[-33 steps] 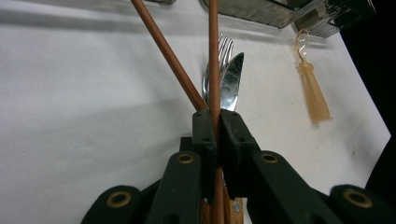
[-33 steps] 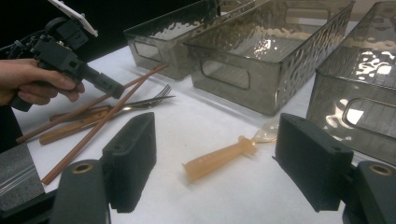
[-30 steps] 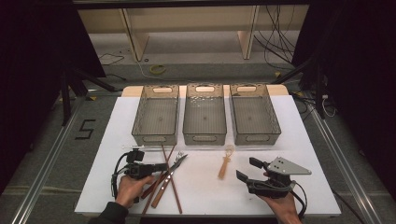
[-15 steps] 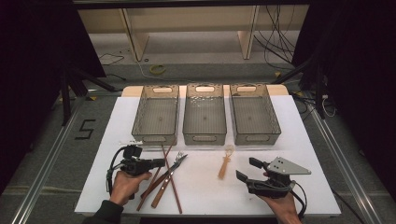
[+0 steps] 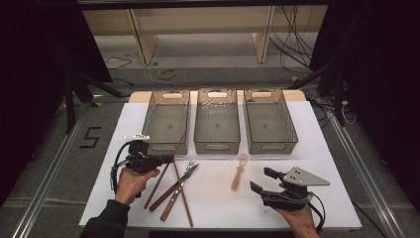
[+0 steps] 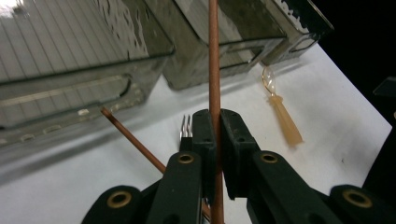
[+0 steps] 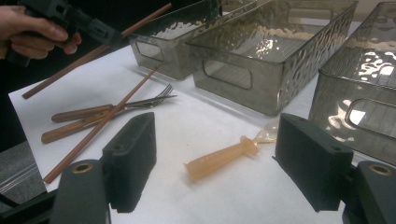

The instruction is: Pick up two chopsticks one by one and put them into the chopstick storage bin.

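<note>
- As we look down in the high view, our left gripper (image 5: 166, 158) is clamped on one chopstick (image 5: 164, 171), which slants from the white table (image 5: 327, 148) up toward the left bin (image 5: 166, 121); our right gripper (image 5: 262, 181) rests with jaws apart near the plastic spoon (image 5: 239, 173).
- Seen in the left gripper view, the chopstick (image 6: 214, 70) stands pinched between the pads (image 6: 203, 140). We judge it light, stiff and smooth, so it may pivot or slip; a hold nearer its middle would steady it.
- From the right gripper view, the second chopstick (image 7: 100, 123) lies across two forks (image 7: 107, 114), beside the spoon (image 7: 219, 158).
</note>
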The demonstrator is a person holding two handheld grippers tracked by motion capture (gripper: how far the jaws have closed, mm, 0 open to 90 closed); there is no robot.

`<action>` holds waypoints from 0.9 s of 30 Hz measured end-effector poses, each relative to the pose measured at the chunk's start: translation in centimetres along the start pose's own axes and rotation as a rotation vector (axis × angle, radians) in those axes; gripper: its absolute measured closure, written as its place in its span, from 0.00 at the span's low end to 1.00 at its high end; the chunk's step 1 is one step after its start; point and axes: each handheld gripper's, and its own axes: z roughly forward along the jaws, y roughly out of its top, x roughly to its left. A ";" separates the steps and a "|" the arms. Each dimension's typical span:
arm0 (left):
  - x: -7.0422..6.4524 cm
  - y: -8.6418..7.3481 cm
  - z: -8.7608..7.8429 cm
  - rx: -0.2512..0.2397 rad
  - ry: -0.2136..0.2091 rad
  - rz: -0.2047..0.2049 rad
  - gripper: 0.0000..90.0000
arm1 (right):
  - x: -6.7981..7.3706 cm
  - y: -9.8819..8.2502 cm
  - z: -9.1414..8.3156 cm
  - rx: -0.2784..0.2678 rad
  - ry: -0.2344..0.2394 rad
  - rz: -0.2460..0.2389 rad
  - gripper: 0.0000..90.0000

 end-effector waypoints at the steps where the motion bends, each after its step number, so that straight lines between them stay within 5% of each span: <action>1: 0.1 0.3 -0.1 -0.002 0.000 0.007 0.94 | 0.0 0.0 0.0 0.000 0.000 0.000 0.33; 21: 2.1 8.5 -0.9 -0.083 0.098 0.058 0.94 | 0.0 -0.1 0.2 0.004 0.007 -0.001 0.33; 27: 3.3 10.6 -0.5 -0.122 0.126 0.045 0.94 | 0.0 -0.1 0.2 0.004 0.012 -0.002 0.33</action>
